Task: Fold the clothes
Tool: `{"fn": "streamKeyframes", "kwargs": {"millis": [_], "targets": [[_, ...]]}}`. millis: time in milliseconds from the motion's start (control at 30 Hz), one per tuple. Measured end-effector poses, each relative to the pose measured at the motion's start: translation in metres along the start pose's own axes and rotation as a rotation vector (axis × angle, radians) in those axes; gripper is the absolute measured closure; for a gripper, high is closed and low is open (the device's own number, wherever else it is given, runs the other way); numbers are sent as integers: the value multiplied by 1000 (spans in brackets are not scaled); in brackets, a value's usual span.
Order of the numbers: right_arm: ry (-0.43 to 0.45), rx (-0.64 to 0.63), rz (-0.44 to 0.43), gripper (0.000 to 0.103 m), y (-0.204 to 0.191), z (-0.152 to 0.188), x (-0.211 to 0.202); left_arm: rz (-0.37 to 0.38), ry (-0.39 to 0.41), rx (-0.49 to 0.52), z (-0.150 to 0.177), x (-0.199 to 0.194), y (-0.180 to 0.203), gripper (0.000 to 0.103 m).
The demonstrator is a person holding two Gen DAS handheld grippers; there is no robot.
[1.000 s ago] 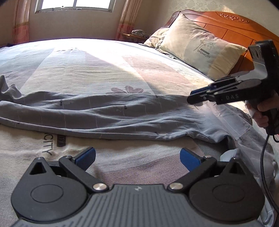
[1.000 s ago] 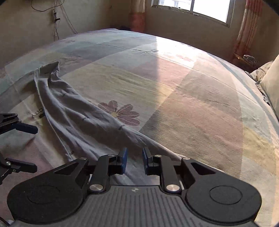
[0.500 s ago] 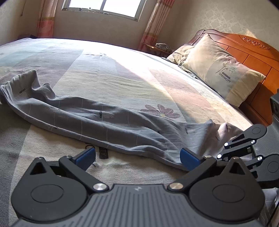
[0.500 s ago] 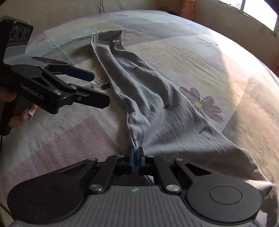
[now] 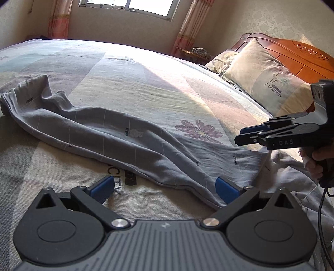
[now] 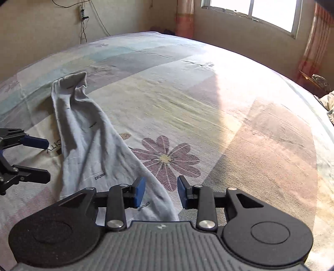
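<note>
A long grey garment (image 5: 129, 137) lies bunched in a strip across the bedspread, one end at the far left and the other at the near right. In the right wrist view it (image 6: 87, 141) runs from the far left down under the gripper. My left gripper (image 5: 165, 187) is open and empty, just short of the cloth's near edge. My right gripper (image 6: 159, 192) is open over the garment's near end, holding nothing. It also shows in the left wrist view (image 5: 248, 137), raised above the cloth at the right.
The patterned bedspread (image 6: 208, 116) covers the whole bed. Pillows (image 5: 265, 79) and a wooden headboard (image 5: 302, 56) stand at the right. A nightstand (image 5: 194, 54) and a window (image 6: 256, 10) lie beyond the bed. More pale cloth (image 5: 292, 166) is crumpled by the right hand.
My right gripper was shut on the garment's near end half a second ago; it has let go, opened and lifted. The left gripper stayed open and shifted a little.
</note>
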State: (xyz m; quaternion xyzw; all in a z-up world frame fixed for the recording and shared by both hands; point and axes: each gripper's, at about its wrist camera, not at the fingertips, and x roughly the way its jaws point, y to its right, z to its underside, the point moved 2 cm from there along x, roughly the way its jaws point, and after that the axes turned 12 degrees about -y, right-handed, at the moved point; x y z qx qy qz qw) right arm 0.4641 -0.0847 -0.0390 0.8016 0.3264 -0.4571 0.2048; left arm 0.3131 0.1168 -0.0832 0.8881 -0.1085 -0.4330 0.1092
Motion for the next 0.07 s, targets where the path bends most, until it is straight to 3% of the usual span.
{"fn": "streamKeyframes", "kwargs": {"millis": [67], "targets": [[-10,28,-30,65,10,-1,15,2,-2,2,0,1,0,1]]}}
